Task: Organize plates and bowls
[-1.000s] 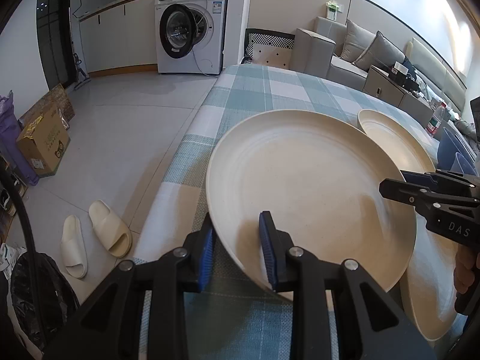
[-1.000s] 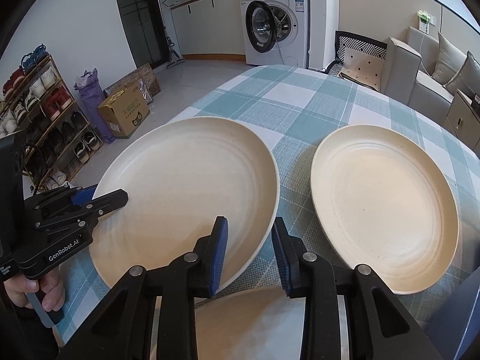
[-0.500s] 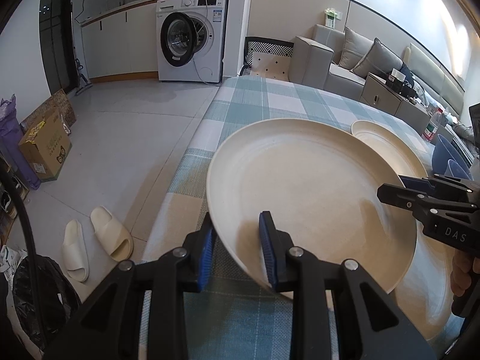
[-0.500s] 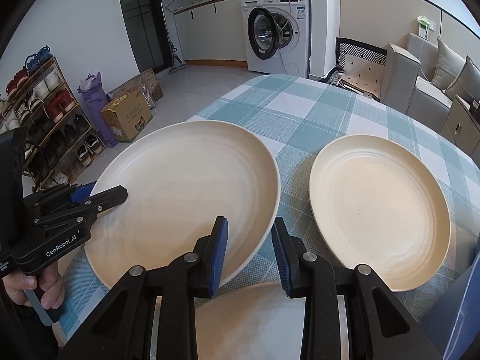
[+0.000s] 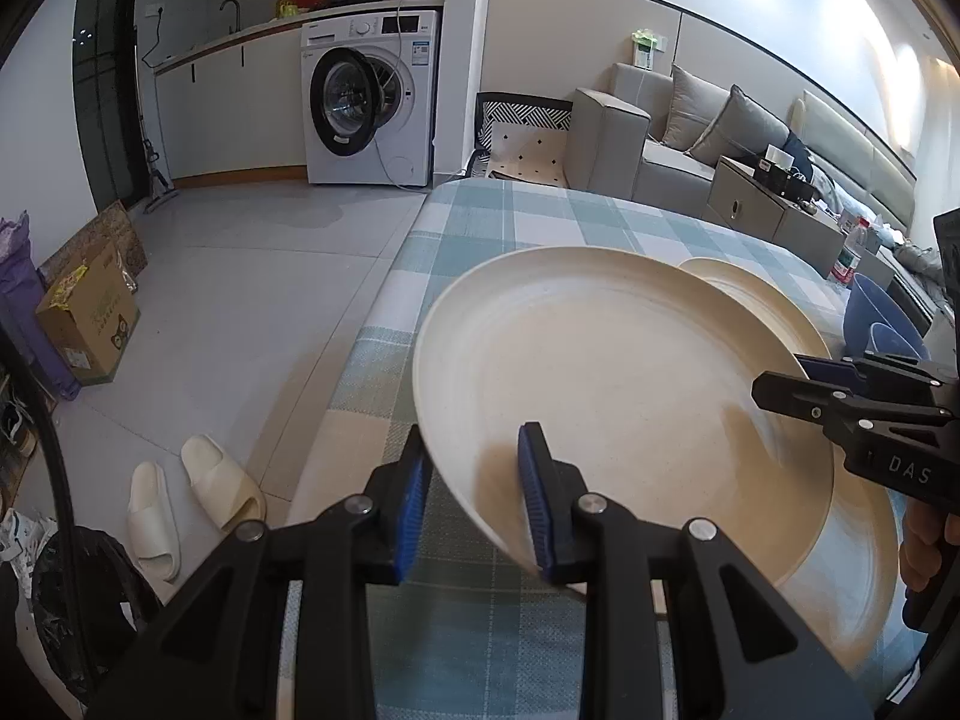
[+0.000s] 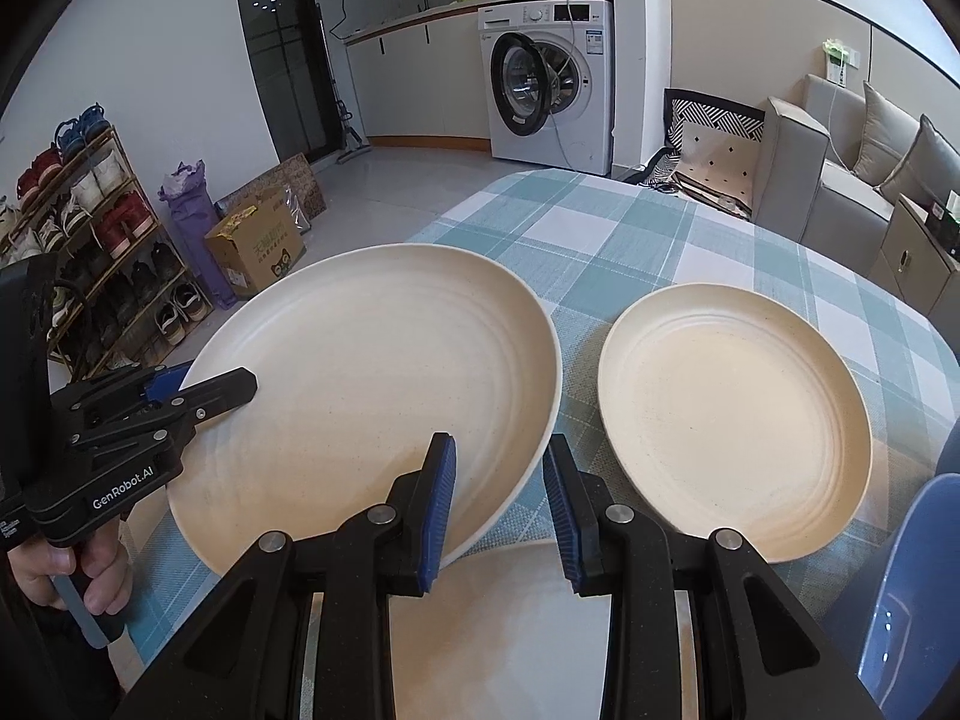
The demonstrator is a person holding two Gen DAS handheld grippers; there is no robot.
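Farthest to the left of the big cream plate [image 6: 372, 396] is the left gripper [image 5: 474, 504], its blue pads pinching the plate's rim from that side, one pad under the edge and one on the inner face. The plate itself is lifted and tilted above the checked tablecloth [image 6: 690, 234], hanging partly over a third cream plate [image 6: 510, 630] that lies flat on the cloth beneath it.

At the plate's right edge, the right gripper [image 6: 498, 504] straddles the rim with its pads spread; I see gaps on both sides, so it seems to guide rather than grip. Right of the big plate and just apart from it, a smaller cream plate [image 6: 732, 414] rests on the cloth, and past that a blue bowl [image 6: 912, 594] shows at the frame edge.

This looks like the stacking step: a plate is being carried onto another. Next it wants centring over the plate below, levelling, and a gentle lowering before the left pads let go. The single-sided pinch could let the plate swing or slip.
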